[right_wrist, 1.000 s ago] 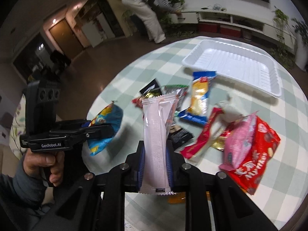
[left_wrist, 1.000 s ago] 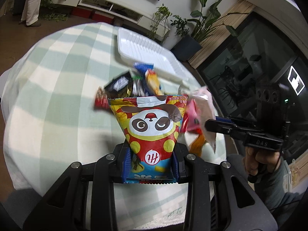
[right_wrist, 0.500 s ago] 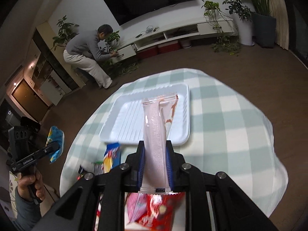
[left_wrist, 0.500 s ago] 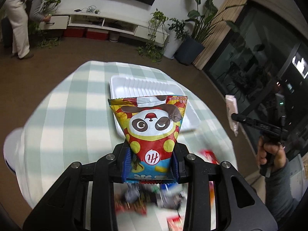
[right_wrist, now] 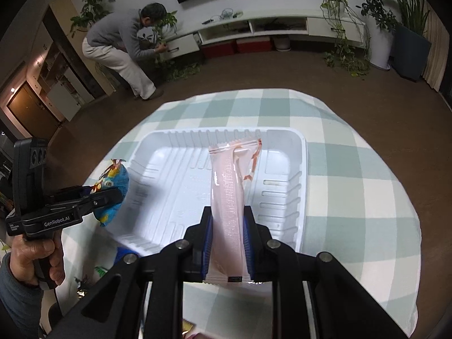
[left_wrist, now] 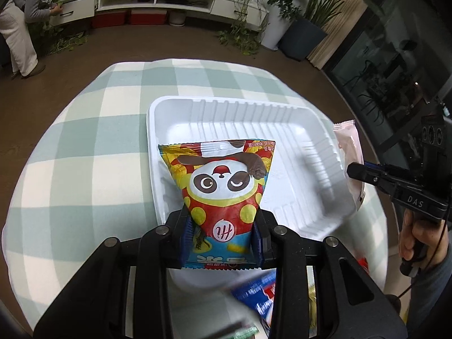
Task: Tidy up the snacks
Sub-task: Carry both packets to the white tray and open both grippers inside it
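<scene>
Both grippers now hanging over white tray (left_wrist: 237, 113), having swung across from snack pile a second ago. Left gripper (left_wrist: 223, 237) clamping panda snack bag (left_wrist: 223, 186) by lower end, bag standing upright above tray's near-left corner. Right gripper (right_wrist: 227, 243) pinching long pink wrapper (right_wrist: 228, 197), poised over tray's right half. Tray itself lying bare on checked tablecloth (left_wrist: 93, 147). Nothing sorted yet; two packets seemingly about to drop, loose snacks (left_wrist: 260, 293) waiting at table's near edge.

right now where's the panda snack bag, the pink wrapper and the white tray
panda snack bag (left_wrist: 220, 186), left wrist view, panda face
pink wrapper (right_wrist: 227, 200), right wrist view, middle of pack
white tray (right_wrist: 169, 195), right wrist view, bare floor
</scene>
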Motion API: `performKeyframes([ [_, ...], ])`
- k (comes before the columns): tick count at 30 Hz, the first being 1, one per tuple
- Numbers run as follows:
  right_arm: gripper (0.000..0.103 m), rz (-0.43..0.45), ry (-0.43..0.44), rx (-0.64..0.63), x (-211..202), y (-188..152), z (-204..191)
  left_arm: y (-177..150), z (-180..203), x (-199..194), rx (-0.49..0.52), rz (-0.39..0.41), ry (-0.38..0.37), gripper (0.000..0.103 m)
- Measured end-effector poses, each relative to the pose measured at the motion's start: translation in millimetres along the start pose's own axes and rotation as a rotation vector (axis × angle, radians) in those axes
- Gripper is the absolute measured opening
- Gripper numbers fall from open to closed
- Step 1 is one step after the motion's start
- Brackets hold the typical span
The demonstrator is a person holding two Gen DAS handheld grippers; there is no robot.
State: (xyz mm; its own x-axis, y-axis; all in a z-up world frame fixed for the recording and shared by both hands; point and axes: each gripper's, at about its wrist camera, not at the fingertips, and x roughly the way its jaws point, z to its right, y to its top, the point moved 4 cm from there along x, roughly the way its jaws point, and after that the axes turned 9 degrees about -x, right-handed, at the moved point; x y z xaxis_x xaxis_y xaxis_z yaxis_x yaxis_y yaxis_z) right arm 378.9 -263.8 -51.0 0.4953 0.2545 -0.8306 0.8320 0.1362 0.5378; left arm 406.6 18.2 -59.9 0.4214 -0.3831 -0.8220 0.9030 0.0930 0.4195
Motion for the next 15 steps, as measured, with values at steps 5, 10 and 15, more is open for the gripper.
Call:
performKeyframes([
  [5, 0.022, -0.058, -0.016, -0.001, 28.0, -2.9, 3.0, -1.5, 0.3, 23.4, 0.025, -0.023, 0.053, 0.031],
  [10, 0.022, -0.097, -0.048, -0.015, 44.7, -8.9, 3.8, -4.4, 5.6, 33.9, 0.052, -0.048, 0.096, 0.032],
  [15, 0.025, -0.109, -0.054, -0.003, 54.4, -14.7, 7.1, -10.8, 10.4, 43.4, 0.095, -0.066, 0.132, 0.034],
])
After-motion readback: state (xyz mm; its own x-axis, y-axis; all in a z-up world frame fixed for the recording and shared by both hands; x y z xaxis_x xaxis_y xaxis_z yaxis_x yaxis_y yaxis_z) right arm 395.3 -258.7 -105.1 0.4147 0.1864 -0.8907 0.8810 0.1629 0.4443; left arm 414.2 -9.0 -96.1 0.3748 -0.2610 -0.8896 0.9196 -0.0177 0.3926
